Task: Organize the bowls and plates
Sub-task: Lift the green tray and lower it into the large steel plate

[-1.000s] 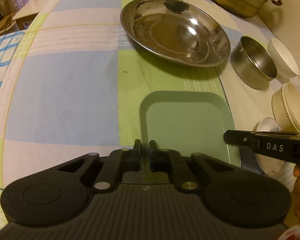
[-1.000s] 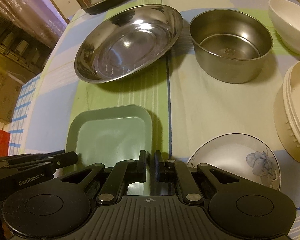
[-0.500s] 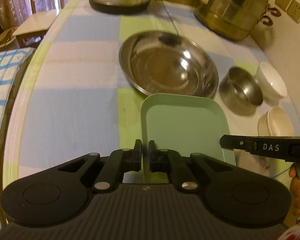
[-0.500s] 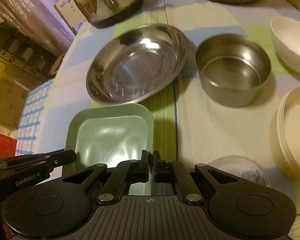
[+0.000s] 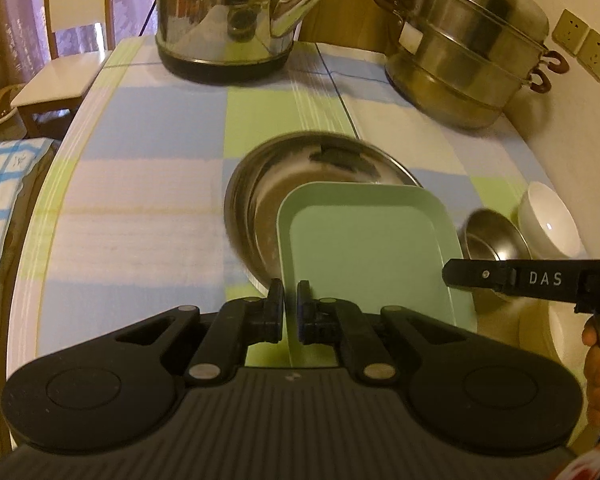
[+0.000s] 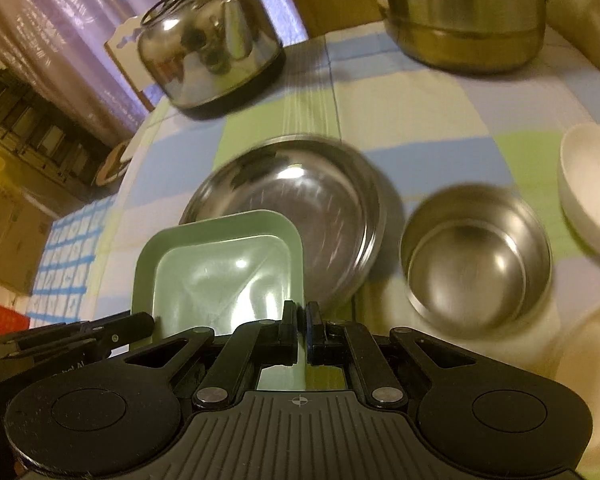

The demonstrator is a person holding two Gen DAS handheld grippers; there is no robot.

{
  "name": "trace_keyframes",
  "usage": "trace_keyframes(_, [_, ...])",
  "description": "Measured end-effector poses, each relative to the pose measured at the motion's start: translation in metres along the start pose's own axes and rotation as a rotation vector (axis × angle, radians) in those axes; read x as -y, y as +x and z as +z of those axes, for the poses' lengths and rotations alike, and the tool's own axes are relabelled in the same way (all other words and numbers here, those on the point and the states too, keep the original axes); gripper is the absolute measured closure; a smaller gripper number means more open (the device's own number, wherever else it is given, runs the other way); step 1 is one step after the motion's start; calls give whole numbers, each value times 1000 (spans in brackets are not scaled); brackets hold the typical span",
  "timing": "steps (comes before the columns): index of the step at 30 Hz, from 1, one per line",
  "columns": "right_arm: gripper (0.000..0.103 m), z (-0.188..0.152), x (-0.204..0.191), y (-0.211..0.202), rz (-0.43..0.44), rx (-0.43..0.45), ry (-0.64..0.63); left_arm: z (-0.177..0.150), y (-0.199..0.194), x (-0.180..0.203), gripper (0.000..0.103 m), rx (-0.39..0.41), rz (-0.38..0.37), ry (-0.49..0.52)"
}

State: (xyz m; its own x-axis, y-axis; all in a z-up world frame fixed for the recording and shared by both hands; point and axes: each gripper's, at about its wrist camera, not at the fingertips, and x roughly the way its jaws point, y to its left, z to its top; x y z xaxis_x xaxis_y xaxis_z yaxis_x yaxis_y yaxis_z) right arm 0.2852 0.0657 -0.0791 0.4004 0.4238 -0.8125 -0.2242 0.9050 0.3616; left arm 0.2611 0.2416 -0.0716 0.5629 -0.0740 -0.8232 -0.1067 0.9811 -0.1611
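The green square plate [image 5: 370, 248] hangs off the surface, its near rim pinched at two spots: the left gripper [image 5: 290, 308] has its fingers clamped on the left corner, the right gripper [image 6: 301, 330] on the right. It looks light, stiff and glossy, likely slippery, so the raised rim seems the safest hold. Just beyond the fingers sits the wide steel dish [image 6: 300, 208], with the steel bowl [image 6: 476, 256] to its right.

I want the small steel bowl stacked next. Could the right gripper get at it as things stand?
Probably not yet. The right gripper is shut on the near rim of the green square plate, which the left gripper also holds. The small steel bowl sits uncovered just to its right, so once the plate is set down the way looks free.
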Motion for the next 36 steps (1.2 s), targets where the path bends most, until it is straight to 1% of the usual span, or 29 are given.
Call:
trace_keyframes(6, [99, 26, 7, 20, -26, 10, 14, 25, 31, -1, 98, -6, 12, 9])
trace_keyframes(12, [99, 42, 14, 47, -46, -9, 32, 36, 60, -6, 98, -37, 20, -3])
trace_keyframes(19, [99, 49, 20, 70, -68, -36, 34, 40, 84, -11, 97, -74, 28, -6])
trace_keyframes(29, [99, 51, 25, 82, -87, -50, 41, 40, 99, -12, 97, -102, 23, -11])
trace_keyframes(32, [99, 51, 25, 79, -90, -27, 35, 41, 101, -11, 93, -111, 17, -14])
trace_keyframes(35, [99, 52, 25, 77, -89, -17, 26, 41, 100, -11, 81, -100, 19, -10])
trace_keyframes(36, [98, 52, 25, 76, -80, -15, 28, 42, 99, -11, 81, -97, 18, -8])
